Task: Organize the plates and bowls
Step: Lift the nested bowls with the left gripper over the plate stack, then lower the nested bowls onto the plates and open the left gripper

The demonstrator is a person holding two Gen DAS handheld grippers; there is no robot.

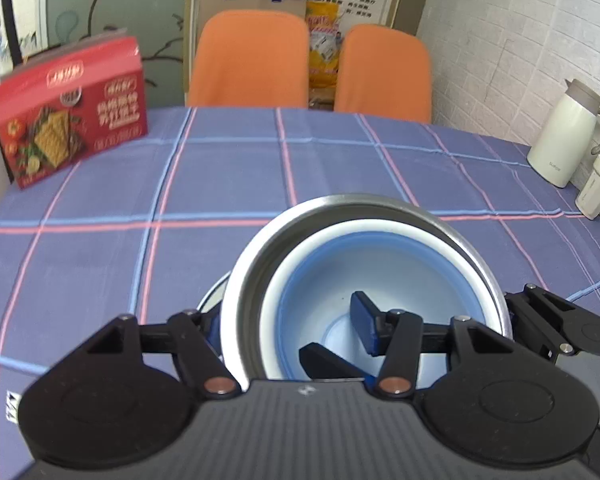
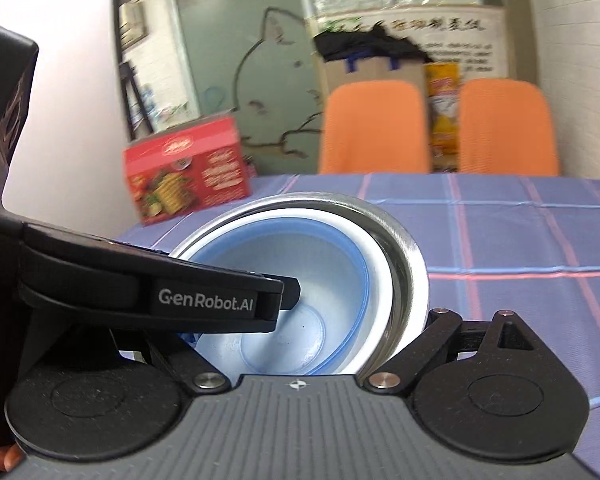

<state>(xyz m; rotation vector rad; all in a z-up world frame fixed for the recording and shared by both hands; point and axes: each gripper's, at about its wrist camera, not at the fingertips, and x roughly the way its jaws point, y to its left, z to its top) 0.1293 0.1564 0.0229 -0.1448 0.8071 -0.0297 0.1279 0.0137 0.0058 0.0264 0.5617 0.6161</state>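
Note:
A steel bowl (image 1: 236,280) with a white-and-blue bowl (image 1: 324,264) nested inside it is tilted toward both cameras over the checked tablecloth (image 1: 340,168). My left gripper (image 1: 288,326) straddles the stack's left wall, with a blue pad inside and the other finger outside, shut on it. In the right wrist view the same steel bowl (image 2: 408,256) and inner bowl (image 2: 284,264) fill the centre. My right gripper (image 2: 310,326) clasps the stack's near side, its right finger outside the steel rim. The left gripper's finger (image 2: 260,300) crosses in front and hides the right gripper's left finger.
A red cracker box (image 1: 72,108) stands at the table's far left. Two orange chairs (image 1: 248,60) are behind the far edge. A white jug (image 1: 564,136) and a cream cup (image 1: 596,192) stand by the right wall. Part of a hand (image 2: 4,456) shows at lower left.

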